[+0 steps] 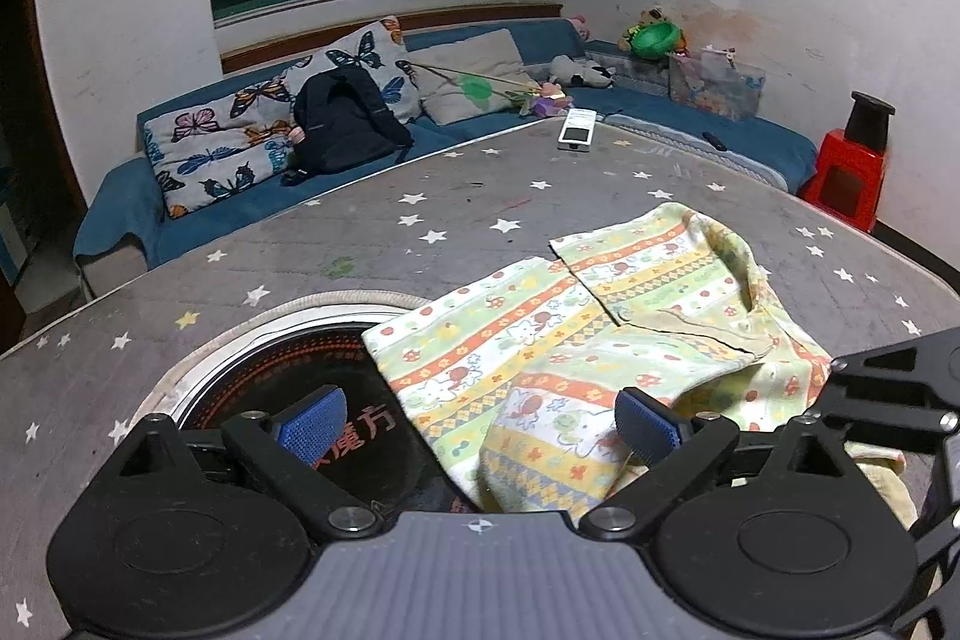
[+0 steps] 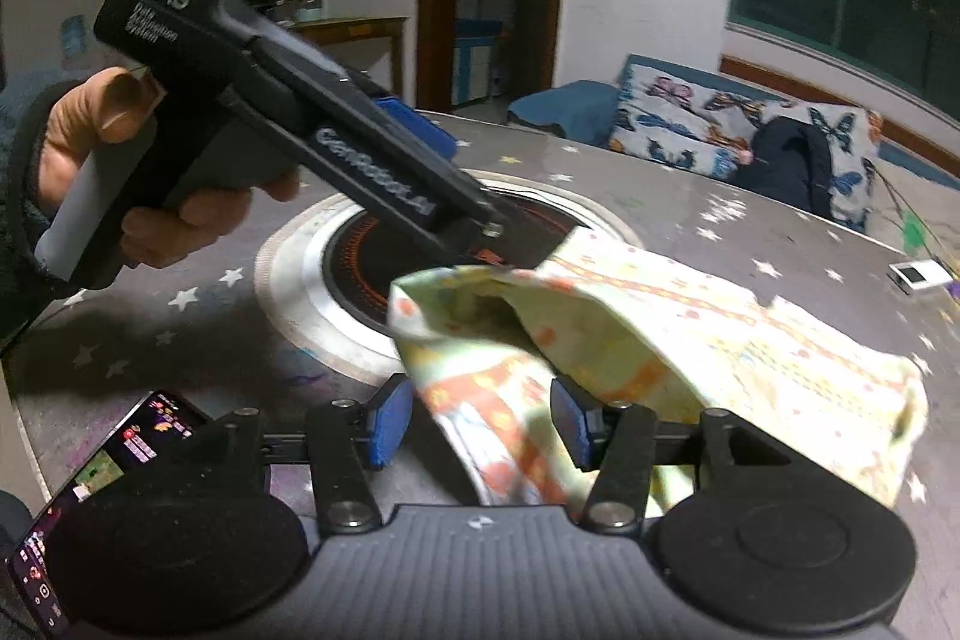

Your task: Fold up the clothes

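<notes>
A small garment (image 1: pixel 600 340) with green, yellow and orange cartoon stripes lies crumpled on the grey star-print table (image 1: pixel 420 196), one flap folded over its far half. My left gripper (image 1: pixel 480 424) is open just above the garment's near edge; the right blue pad (image 1: pixel 648 424) rests over the cloth and the left pad (image 1: pixel 312 424) hangs over the black cooktop. In the right wrist view, my right gripper (image 2: pixel 480 421) is open with a raised, blurred fold of the garment (image 2: pixel 720 340) passing between its pads. A hand (image 2: pixel 90 130) holds the left gripper's handle.
A round black induction cooktop (image 1: pixel 270 400) is set into the table beneath the garment's left edge. A lit phone (image 2: pixel 90 490) lies at the near left table edge and a white device (image 1: pixel 577 130) at the far edge. Behind stand a blue sofa (image 1: pixel 660 106) with a backpack (image 1: pixel 342 124) and a red stool (image 1: pixel 846 178).
</notes>
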### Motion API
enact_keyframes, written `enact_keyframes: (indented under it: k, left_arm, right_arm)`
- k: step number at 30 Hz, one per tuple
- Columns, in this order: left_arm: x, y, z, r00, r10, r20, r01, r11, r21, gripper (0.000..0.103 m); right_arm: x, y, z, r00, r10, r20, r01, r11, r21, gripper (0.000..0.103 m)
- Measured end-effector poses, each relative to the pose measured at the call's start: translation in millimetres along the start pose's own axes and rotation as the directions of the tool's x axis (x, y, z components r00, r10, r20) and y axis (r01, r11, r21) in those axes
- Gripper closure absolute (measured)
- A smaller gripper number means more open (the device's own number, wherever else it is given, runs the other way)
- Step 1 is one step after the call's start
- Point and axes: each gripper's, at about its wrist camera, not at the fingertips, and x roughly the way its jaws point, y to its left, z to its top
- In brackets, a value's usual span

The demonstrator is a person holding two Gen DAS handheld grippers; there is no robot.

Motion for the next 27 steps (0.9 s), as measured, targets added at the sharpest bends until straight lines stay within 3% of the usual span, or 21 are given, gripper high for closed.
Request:
enact_keyframes:
  k: [4,10,12,17,27]
  left_arm:
    - [6.2,-4.2,0.6,1.000,-0.012,-0.016,0.012,1.000,0.016,0.015]
    - [12.7,-5.1,-1.3,0.999,-0.026,-0.036,0.026,1.000,0.017,0.034]
    - [14.2,-4.4,-2.1,0.998,-0.042,-0.046,0.042,0.999,0.018,0.050]
    - [16.1,-4.4,-3.7,0.996,-0.067,-0.052,0.068,0.998,0.012,0.067]
    - [16.2,-3.7,-7.5,0.996,-0.070,-0.056,0.071,0.997,0.013,0.077]
  right_arm:
    - [-8.2,-9.8,-6.0,1.000,-0.029,-0.002,0.029,0.999,0.035,0.050]
    - [-18.2,-23.4,-14.0,0.998,-0.070,-0.007,0.070,0.994,0.080,0.050]
    - [-20.2,-28.0,-16.7,0.997,-0.082,-0.009,0.083,0.992,0.095,0.050]
    - [-25.1,-38.8,-23.3,0.993,-0.113,-0.013,0.114,0.984,0.135,0.050]
    - [-35.3,-60.8,-32.0,0.981,-0.191,-0.026,0.192,0.962,0.192,0.050]
